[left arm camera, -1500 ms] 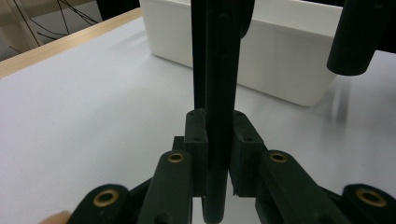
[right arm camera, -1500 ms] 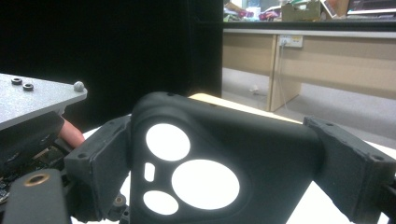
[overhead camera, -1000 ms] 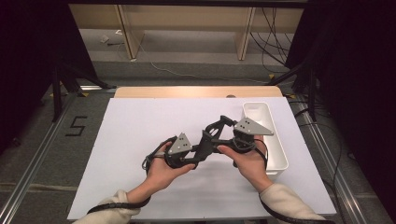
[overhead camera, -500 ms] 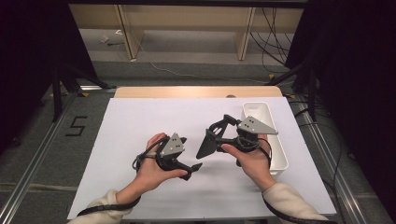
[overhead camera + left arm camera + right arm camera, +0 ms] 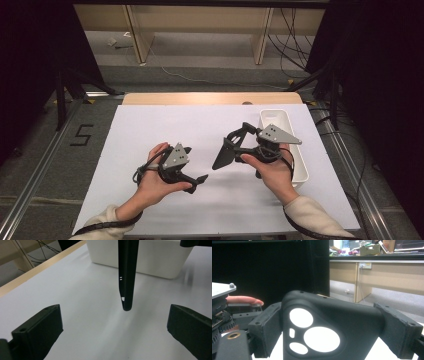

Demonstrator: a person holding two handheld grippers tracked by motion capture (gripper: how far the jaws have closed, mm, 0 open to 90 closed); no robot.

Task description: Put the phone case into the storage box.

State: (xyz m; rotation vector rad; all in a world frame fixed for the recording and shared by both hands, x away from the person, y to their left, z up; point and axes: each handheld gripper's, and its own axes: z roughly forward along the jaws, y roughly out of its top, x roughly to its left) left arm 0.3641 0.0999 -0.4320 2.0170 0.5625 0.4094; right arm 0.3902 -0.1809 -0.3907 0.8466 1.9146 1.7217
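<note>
High view: I have a black, soft-looking phone case with round camera cut-outs (image 5: 223, 154) clamped across its width in my right gripper (image 5: 235, 145), held in the air above the white table top (image 5: 165, 125), just left of the white rectangular plastic bin (image 5: 300, 170). My left gripper (image 5: 197, 181) sits apart from the case, lower and to the left, near the table surface; its jaws have just been opening and now stand wide with nothing between them.

In the left gripper view the case (image 5: 127, 275) hangs edge-on ahead of the spread jaws, its lower tip clear of the table, the bin (image 5: 140, 257) behind it. In the right gripper view both jaws press on the case's (image 5: 329, 332) side edges, and a fingertip of the person's left hand (image 5: 244, 300) shows beyond them.

The risk, as I judge it, lies in the single hold: a flexible case pinched only at its sides could bow and pop out, dropping to the table instead of into the bin. A quick swing toward the bin might also knock the hanging corner on the rim and twist the case loose.
</note>
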